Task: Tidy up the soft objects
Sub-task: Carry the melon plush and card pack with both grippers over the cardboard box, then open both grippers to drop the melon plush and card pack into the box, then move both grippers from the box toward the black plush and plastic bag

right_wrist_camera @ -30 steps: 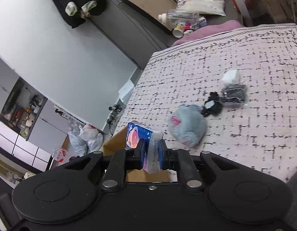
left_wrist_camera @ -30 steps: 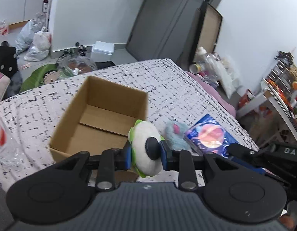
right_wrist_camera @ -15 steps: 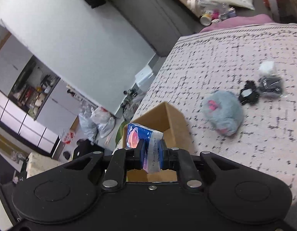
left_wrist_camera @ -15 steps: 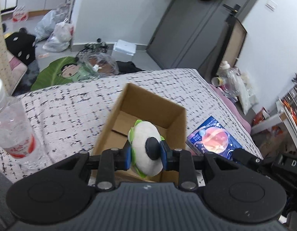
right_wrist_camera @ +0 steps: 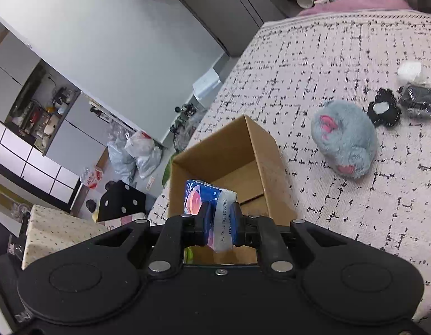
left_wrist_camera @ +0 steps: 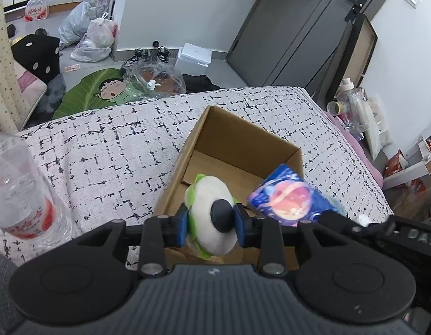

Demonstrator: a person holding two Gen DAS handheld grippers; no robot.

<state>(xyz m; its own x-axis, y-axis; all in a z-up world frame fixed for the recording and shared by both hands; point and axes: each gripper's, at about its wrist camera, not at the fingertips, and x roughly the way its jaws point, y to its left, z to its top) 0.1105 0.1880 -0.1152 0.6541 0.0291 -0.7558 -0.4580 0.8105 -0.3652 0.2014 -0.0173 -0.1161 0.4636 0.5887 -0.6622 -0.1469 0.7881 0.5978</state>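
My left gripper [left_wrist_camera: 211, 223] is shut on a white and green plush toy [left_wrist_camera: 207, 209] and holds it over the near edge of an open cardboard box [left_wrist_camera: 243, 136] on the bed. My right gripper [right_wrist_camera: 219, 223] is shut on a blue tissue pack with a planet print [right_wrist_camera: 204, 199], held over the same box [right_wrist_camera: 257, 145]; the pack also shows in the left wrist view [left_wrist_camera: 290, 196]. A grey and pink plush toy [right_wrist_camera: 345, 142] lies on the bed to the right of the box.
A clear water bottle [left_wrist_camera: 20, 192] stands on the bed at the left. A black item [right_wrist_camera: 384, 110] and a bagged dark item [right_wrist_camera: 417, 97] lie beyond the grey plush. The bed's far edge [left_wrist_camera: 159, 100] drops to a cluttered floor.
Both grippers have moved in over the box with their loads. The tissue pack has come up beside the plush toy. The water bottle has slid further left in the left view.
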